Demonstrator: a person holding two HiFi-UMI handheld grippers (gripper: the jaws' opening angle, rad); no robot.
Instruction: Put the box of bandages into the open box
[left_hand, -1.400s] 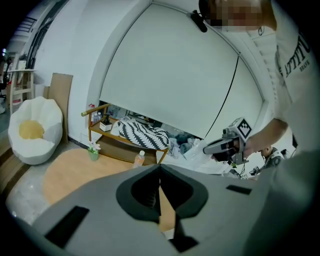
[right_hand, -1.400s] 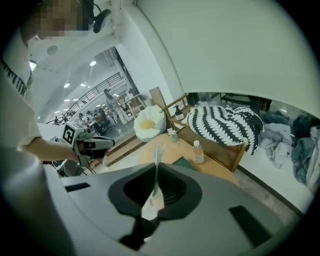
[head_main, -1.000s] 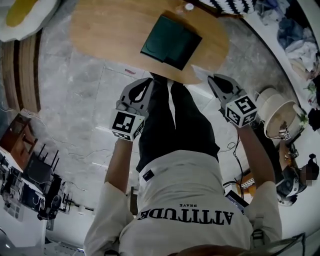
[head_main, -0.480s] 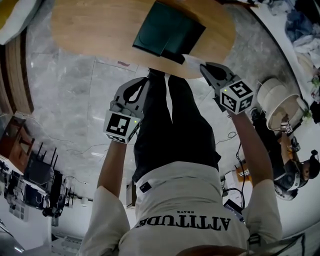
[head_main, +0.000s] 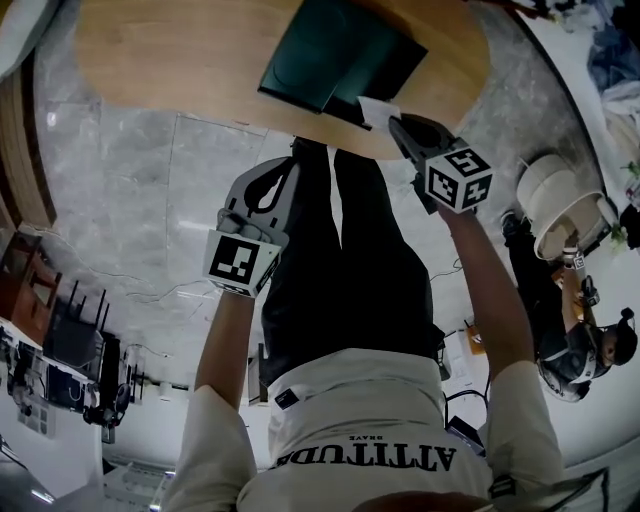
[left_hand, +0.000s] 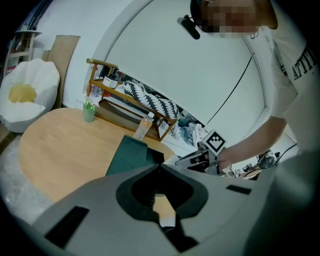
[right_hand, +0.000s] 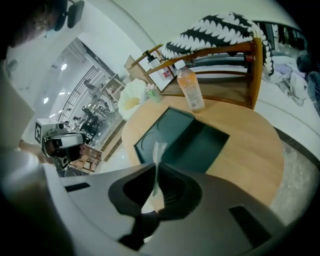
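Bandage box (right_hand: 159, 151) is pinched edge-on in the right gripper (right_hand: 156, 165) just short of the open box (right_hand: 200, 142), presumably for drop-in; the left gripper (left_hand: 161, 165) is closed empty, held aside.

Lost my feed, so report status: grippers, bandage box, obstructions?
Left gripper jaws shut, empty. Right gripper shut on the bandage box, not yet in the open box. Nothing seen in the way.

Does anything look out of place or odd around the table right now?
Nothing is spilled or damaged. The green box lies open on the table, and the bottle stands upright. One oddity: the right gripper pinches a thin white item by its edge, sticking out past the fingers.
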